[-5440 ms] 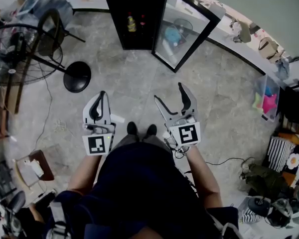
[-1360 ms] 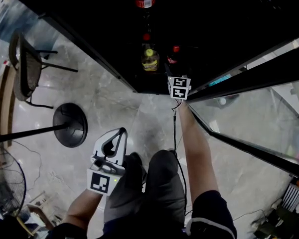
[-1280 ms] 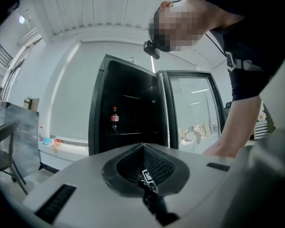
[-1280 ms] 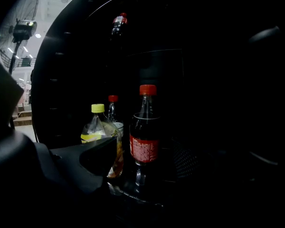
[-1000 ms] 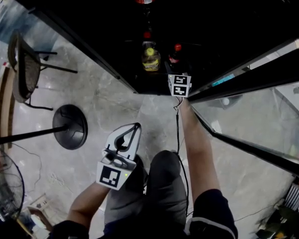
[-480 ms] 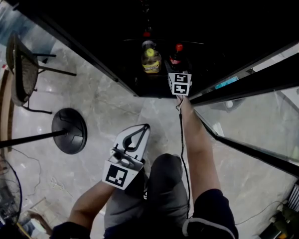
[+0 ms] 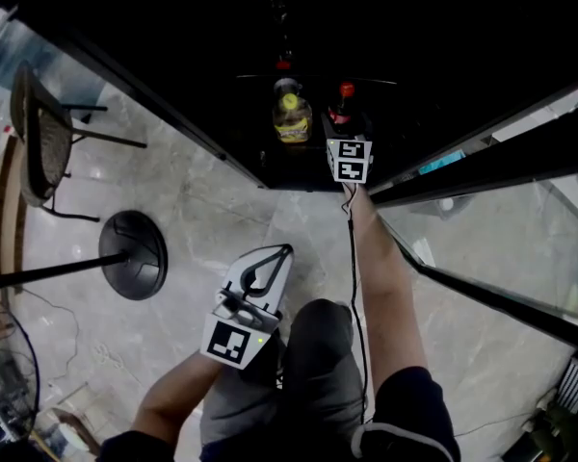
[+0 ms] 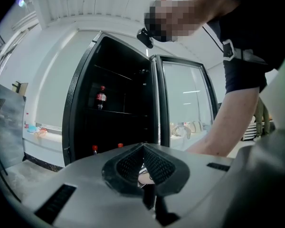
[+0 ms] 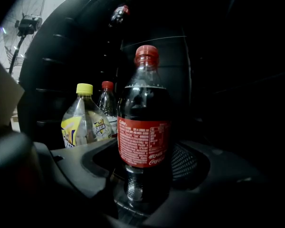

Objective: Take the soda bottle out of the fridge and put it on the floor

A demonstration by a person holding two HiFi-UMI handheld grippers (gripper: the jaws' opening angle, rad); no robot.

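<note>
My right gripper [image 9: 145,170] reaches into the fridge [image 7: 173,56] at the same spot as a second ago. Its jaws have just been drawing in around the soda bottle [image 9: 143,122]. The bottle stands upright between them at the front edge of the bottom shelf, right of a yellow-capped bottle [image 9: 85,120]. The pads flank it closely, not yet squeezing it. My left gripper [image 8: 143,145], clenched on nothing, has sunk and drifted toward my knee [image 7: 318,354] since then. The glass door [image 7: 501,239] hangs swung out.
</note>
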